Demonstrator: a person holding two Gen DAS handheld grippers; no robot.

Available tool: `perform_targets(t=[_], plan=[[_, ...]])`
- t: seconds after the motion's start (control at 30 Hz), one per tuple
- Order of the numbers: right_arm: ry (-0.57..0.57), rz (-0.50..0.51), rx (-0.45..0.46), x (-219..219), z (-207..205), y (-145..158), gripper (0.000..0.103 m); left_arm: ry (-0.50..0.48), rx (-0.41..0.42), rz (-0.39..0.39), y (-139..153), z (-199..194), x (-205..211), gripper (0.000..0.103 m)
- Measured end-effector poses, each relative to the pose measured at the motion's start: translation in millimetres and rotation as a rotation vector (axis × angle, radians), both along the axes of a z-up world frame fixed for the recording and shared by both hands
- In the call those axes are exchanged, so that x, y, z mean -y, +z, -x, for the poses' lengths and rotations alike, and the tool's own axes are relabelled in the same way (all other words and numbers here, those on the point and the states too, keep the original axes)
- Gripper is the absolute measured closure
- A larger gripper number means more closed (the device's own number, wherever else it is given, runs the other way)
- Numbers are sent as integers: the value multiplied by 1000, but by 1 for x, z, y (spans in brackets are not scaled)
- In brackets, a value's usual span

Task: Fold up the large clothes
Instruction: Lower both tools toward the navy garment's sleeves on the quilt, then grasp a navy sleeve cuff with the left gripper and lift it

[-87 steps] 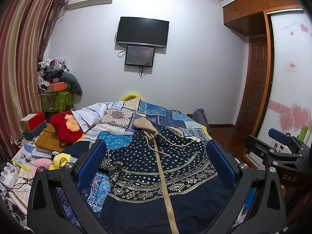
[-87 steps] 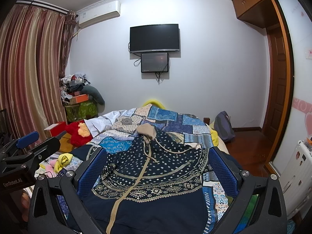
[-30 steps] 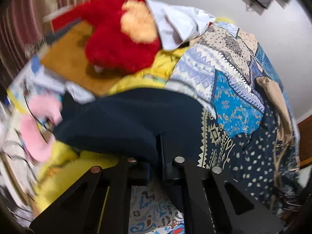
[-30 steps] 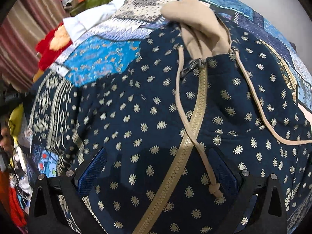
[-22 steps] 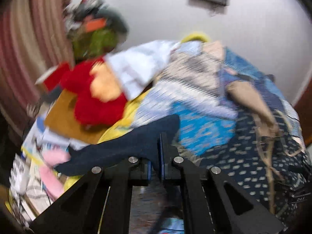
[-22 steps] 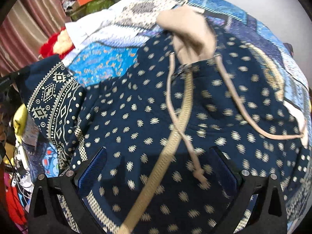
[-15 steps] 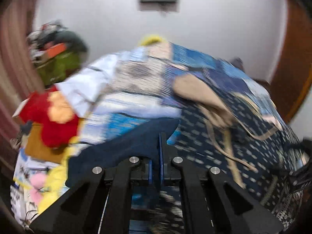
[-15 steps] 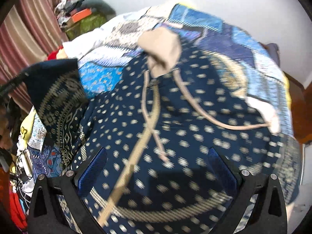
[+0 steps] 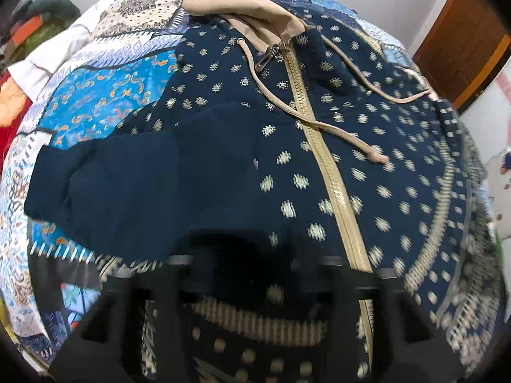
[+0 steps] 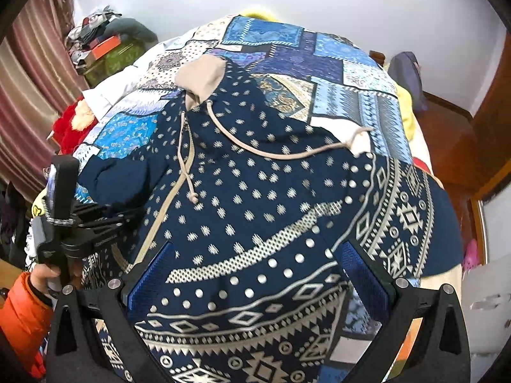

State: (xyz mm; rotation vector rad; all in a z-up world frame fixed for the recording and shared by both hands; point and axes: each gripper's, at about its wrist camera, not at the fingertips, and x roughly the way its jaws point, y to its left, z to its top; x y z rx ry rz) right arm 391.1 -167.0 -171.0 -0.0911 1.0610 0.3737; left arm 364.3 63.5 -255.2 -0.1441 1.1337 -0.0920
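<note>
The navy patterned hoodie [image 10: 262, 198] lies zipper-up on the patchwork quilt [image 10: 348, 73], and its sleeve [image 9: 134, 185], a second ago pinched and carried, now rests folded across the chest beside the zipper [image 9: 332, 172]. The left gripper [image 9: 255, 274] has just been opening; its blurred jaws seem apart, nothing between them. The right gripper [image 10: 255, 271] stands wide above the hem. A red plush toy [image 10: 73, 121] sits beyond the quilt's edge.

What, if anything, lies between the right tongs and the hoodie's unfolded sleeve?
Nothing visible. The right tongs hang open over the hoodie, and the sleeve lies spread on the quilt to their right, uncovered.
</note>
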Motion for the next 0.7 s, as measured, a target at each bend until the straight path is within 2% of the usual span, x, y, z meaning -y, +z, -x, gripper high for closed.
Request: perform_targets(t=[0.07, 0.13, 0.2, 0.27, 0.33, 0.47, 0.63, 0.67, 0.7], plan=[[3, 2, -1, 1, 2, -3, 0, 0, 25, 32, 14, 11, -12, 34], [5, 0, -3, 1, 4, -6, 0, 23, 50, 23, 29, 20, -29, 27], [9, -12, -8, 0, 4, -8, 0, 89, 91, 34, 42, 30, -58, 21], [11, -24, -15, -3, 4, -11, 0, 166, 103, 51, 46, 34, -84, 20], [11, -35, -19, -7, 2, -14, 0, 250, 73, 78, 38, 34, -116, 20], [15, -44, -23, -15, -2, -18, 0, 351, -5, 175, 6, 27, -153, 20], [16, -42, -23, -19, -7, -22, 0, 427, -50, 302, -29, 16, -175, 35], [14, -43, -24, -19, -8, -22, 0, 444, -47, 301, -32, 12, -178, 40], [10, -44, -26, -18, -10, -23, 0, 462, -44, 291, -35, 9, -181, 53]])
